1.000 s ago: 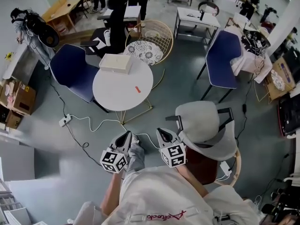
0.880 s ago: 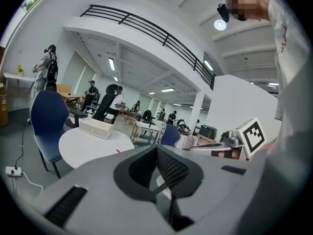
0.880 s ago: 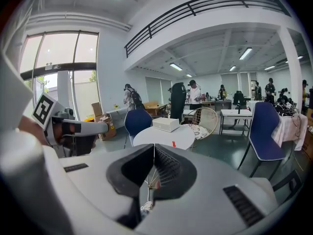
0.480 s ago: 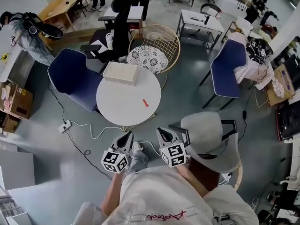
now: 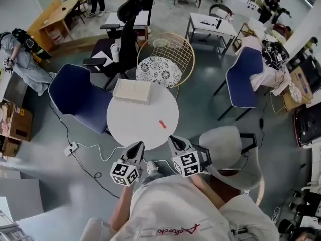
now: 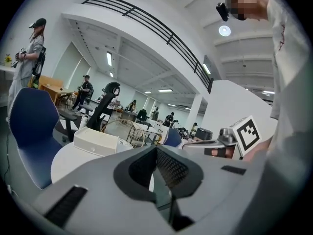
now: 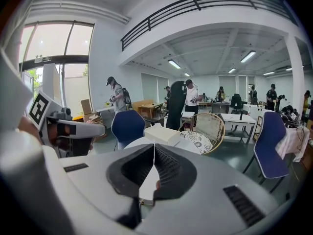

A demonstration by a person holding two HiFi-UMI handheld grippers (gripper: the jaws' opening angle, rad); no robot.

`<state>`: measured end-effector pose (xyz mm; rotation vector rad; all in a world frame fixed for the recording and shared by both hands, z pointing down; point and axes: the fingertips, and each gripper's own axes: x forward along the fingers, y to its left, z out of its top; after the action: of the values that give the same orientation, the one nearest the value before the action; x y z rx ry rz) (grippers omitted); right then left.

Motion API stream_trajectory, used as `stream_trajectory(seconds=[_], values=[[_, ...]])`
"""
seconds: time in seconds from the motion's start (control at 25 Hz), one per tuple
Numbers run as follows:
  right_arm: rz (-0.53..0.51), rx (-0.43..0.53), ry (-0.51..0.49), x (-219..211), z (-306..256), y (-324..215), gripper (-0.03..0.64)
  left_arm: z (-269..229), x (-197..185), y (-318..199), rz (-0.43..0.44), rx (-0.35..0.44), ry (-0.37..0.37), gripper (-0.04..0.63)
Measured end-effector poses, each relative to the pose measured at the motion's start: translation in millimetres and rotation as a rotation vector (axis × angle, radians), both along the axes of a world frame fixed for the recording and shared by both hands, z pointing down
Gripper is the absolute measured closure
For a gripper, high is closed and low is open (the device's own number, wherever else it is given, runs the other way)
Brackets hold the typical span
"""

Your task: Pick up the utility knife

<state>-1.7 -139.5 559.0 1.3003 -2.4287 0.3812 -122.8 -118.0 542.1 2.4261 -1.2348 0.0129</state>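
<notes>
looking down from the head view, i have the utility knife (image 5: 162,124) lying on the round white table (image 5: 131,122), on its right-hand part and toward the edge nearest me. it sits ahead of both grippers and apart from them, with nothing touching it. its long axis runs on a slant, far end tipped left and near end right, so it lies roughly along the line my right gripper (image 5: 172,139) points rather than across it. that gripper's tips hang just off the table's near rim, close to the knife and slightly right of it. the left gripper (image 5: 138,145) is at the same rim but further off to the left, so i judge the right one the nearer for the pick. both pairs of jaws are pressed together with nothing between them, so whichever i use must spread first, and i would turn the wrist so the pads close across the knife's narrow sides. the only container on the table is a flat white box (image 5: 132,91) on the far left part, well apart from the knife; its lid is down and i cannot see inside. cardboard boxes (image 5: 12,122) on the floor at the far left are too small to tell their contents.
</notes>
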Motion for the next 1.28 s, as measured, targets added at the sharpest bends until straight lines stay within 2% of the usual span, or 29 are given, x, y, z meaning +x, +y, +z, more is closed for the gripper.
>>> stream_trajectory(seconds=[0.24,0.68,1.12,1.28], values=[[0.015,0.0,0.017,-17,4,-23,0.6,10,-12,-24,0.035,-0.019,0.015,0.583],[0.054,-0.034,0.013,-9,14,-44,0.6,16,-3,-49,0.076,-0.036,0.015,0.583],[0.036,-0.042,-0.007,3,22,-86,0.6,22,9,-87,0.049,-0.045,-0.002,0.583],[0.026,-0.056,-0.013,5,25,-94,0.6,28,12,-92,0.031,-0.073,0.0,0.583]])
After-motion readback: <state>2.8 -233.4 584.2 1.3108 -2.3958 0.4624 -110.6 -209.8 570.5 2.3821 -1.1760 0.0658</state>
